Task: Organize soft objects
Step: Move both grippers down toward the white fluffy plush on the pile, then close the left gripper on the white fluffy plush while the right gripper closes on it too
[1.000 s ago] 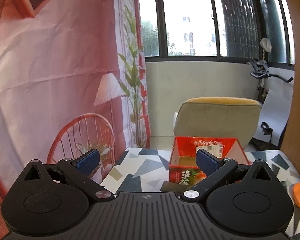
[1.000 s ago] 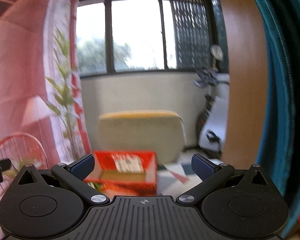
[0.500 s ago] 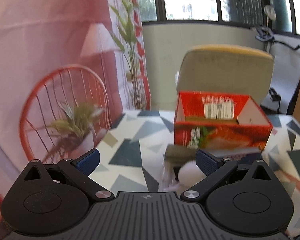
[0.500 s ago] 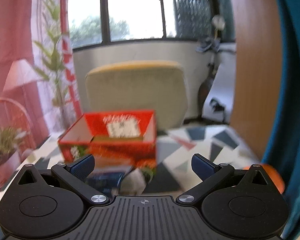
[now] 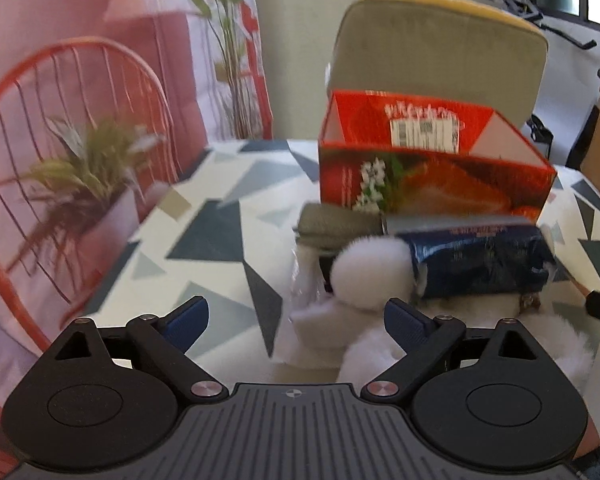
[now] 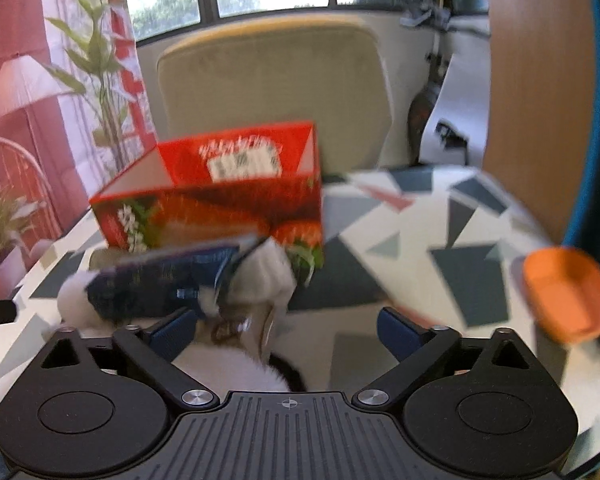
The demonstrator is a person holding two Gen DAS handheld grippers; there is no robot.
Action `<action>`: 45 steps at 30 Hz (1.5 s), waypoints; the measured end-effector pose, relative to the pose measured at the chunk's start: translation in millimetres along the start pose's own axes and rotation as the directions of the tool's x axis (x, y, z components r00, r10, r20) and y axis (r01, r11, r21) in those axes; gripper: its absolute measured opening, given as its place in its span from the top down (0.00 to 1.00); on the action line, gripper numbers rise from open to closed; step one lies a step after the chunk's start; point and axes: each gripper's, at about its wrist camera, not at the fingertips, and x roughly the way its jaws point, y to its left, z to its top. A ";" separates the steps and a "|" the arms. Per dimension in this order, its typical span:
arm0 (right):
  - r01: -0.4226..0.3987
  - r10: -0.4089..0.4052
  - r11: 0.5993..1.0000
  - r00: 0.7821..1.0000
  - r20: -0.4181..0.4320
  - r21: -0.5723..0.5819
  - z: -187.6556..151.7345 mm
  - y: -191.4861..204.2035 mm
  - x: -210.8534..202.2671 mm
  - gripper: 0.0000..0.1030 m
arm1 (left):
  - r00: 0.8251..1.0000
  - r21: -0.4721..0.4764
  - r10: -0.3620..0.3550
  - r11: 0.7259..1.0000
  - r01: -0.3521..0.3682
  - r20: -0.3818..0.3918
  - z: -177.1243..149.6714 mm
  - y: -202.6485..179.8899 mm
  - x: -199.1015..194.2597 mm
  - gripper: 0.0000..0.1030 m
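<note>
Patterned tabletop (image 5: 220, 216) carries an open red box (image 5: 432, 176), with a pile of soft items just in front of it: white fluffy ball (image 5: 374, 270), dark blue packet (image 5: 480, 264), olive cloth (image 5: 336, 224). Left gripper (image 5: 296, 320) jaws, wide, have just been closing slightly; nothing gripped (ball just beyond right fingertip (image 5: 404, 322)). Right gripper (image 6: 286, 330) likewise; the pile sits by its left fingertip (image 6: 172, 330), 2 pads apart from it.

Box (image 5: 428, 172) stands open-topped on the worktop (image 5: 220, 216), toward its far edge, with a chair (image 5: 436, 48) behind it. Directly before the box lie a folded cloth (image 5: 332, 224) at left and a packet (image 5: 480, 264) at right, touching. A pompom (image 5: 370, 272) sits against the packet's left end. A dish (image 6: 568, 292) lies well apart at the worktop's right edge.
</note>
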 end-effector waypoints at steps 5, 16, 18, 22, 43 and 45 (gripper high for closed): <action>-0.070 0.074 0.997 0.994 -0.086 0.042 -13.5 -5.9 20.7 0.23 | 0.999 0.006 -0.035 0.999 0.036 -0.026 -6.4 -4.9 15.8 0.10; -0.079 0.091 0.995 0.959 -0.267 0.056 -41.1 -6.7 47.4 0.35 | 0.984 -0.061 -0.136 0.990 0.129 -0.118 -18.4 -4.1 38.2 0.18; -0.073 0.086 0.996 0.953 -0.291 0.057 -45.2 -6.5 50.4 0.35 | 0.980 -0.066 -0.147 0.988 0.139 -0.136 -20.4 -5.1 41.6 0.19; -0.070 0.073 0.997 0.946 -0.315 0.022 -49.6 -1.1 52.4 0.38 | 0.976 -0.070 -0.162 0.986 0.153 -0.148 -23.7 -4.7 43.8 0.19; -0.045 0.009 0.993 0.951 -0.309 -0.109 -56.4 12.3 56.2 0.51 | 0.945 -0.097 -0.191 0.981 0.171 -0.264 -38.0 -15.8 74.3 0.19; -0.047 0.013 0.994 0.951 -0.308 -0.103 -55.9 10.8 56.3 0.51 | 0.945 -0.116 -0.185 0.980 0.159 -0.270 -38.8 -9.7 76.8 0.19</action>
